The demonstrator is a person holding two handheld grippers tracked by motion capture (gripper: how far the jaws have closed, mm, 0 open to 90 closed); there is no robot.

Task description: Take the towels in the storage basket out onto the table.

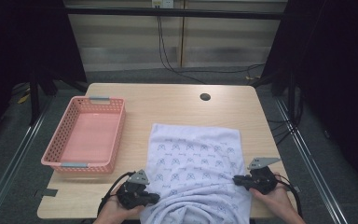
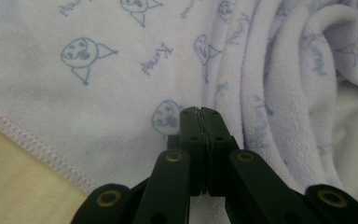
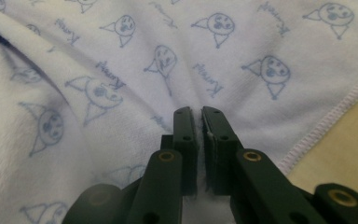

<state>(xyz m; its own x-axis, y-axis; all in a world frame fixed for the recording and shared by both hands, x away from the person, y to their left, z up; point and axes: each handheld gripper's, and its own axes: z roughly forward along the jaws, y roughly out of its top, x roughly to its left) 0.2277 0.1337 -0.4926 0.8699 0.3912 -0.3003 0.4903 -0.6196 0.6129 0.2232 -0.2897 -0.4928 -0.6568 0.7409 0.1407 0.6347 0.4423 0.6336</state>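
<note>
While the towel [image 1: 198, 163] lies spread on the table [image 1: 168, 105] with its near end bunched between my claws, I judge I am gripping to fold it. My left gripper [image 2: 199, 114] is pinched on cloth near its hemmed edge; my right gripper [image 3: 196, 116] clamps a fold too. Next I'd lift both evenly. Beyond my left claw sits the pink basket [image 1: 65, 135]. How much cloth each holds is hidden.

— How does my feed look from the high view?

— Soft and grainy. I see even overhead light on the table [image 1: 177, 105], darkness at both sides, faint shadows.

— And my gripper views?

— Dim and bluish; the towel [image 2: 98, 70] is sharp mid-frame, with near jaws and far folds blurred.
</note>
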